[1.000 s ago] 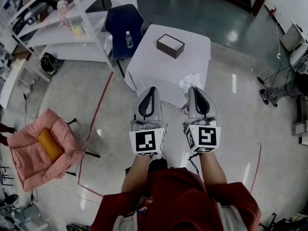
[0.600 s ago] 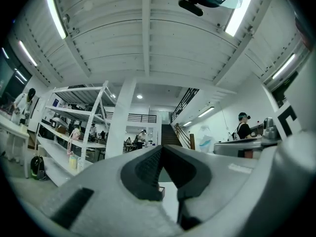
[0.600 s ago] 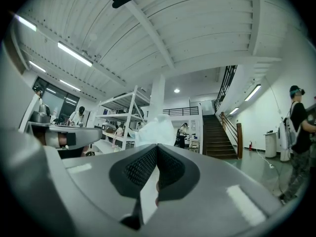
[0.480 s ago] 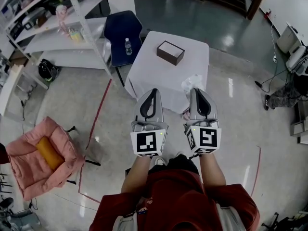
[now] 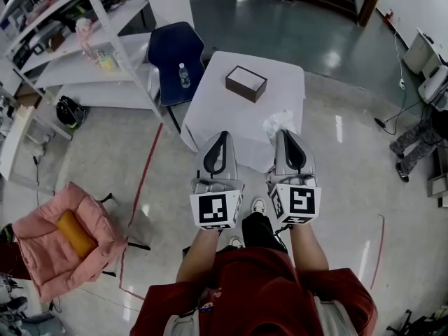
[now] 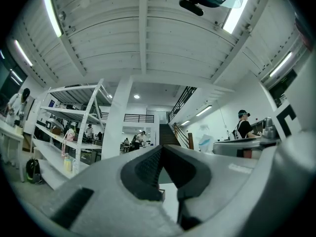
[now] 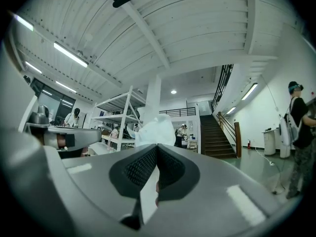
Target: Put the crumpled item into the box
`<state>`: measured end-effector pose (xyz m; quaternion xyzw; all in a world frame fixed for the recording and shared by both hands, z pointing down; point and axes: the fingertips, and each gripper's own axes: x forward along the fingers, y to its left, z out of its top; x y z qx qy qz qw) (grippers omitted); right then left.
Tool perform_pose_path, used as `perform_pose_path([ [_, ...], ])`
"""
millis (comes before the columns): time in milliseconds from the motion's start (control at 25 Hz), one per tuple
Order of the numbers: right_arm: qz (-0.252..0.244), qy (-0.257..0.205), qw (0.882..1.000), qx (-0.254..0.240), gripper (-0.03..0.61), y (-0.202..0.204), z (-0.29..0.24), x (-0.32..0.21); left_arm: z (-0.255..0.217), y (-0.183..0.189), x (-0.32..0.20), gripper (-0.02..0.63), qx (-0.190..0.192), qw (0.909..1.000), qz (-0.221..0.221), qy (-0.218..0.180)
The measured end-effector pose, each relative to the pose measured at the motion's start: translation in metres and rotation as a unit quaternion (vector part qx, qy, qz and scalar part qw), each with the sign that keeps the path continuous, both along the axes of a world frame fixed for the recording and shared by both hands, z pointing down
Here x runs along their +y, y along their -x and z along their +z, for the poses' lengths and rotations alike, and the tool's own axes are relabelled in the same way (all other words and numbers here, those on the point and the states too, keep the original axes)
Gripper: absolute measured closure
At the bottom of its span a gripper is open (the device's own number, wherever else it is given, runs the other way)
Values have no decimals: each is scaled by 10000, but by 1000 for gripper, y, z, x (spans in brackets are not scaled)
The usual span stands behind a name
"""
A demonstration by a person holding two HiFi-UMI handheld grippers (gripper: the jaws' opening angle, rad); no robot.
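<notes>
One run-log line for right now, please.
right tongs: shut on crumpled white item | left tongs: shut, empty | brown rectangular box: on white-clothed table, untouched | stage: item not yet boxed

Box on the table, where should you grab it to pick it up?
Probably across its short width, with the left gripper coming down from above, its fingers on the two long side walls. The box lies flat on the table, turned at a slant, with bare cloth all round, so the fingers should line up with that slant.

Both arms forward, side by side; left tongs (image 5: 222, 136) closed, right tongs (image 5: 287, 132) closed on crumpled item (image 5: 278, 121).
</notes>
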<state>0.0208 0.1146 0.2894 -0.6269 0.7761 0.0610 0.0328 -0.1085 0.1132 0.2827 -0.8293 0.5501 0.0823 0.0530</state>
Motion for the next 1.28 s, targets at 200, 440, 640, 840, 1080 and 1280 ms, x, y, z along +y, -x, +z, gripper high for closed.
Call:
perform_pose_path([
  [200,7,34,10000,-44,575,-13,6,-39,5,-16,-39,611,-60,10000,13,41],
  [440,49,56,9999,-76,575,-39,5,-88,2,-43,-90,611,-160,9998,77,70],
  [640,-3,100,9999,-91,575,-56,5,-124,0,-59,-127,611,-175,9998,25,105],
  [840,-65,107,9998,-157,575,-74,0,-157,-4,-75,-158,611,-207,9997,-35,130],
  [1080,-106,113,9997,-204,575,-96,-1,-192,-7,-97,-192,611,-229,9996,-90,115],
  [1280,-109,100,9995,-295,575,-119,-1,-217,-9,-120,-218,611,-259,9996,-64,98],
])
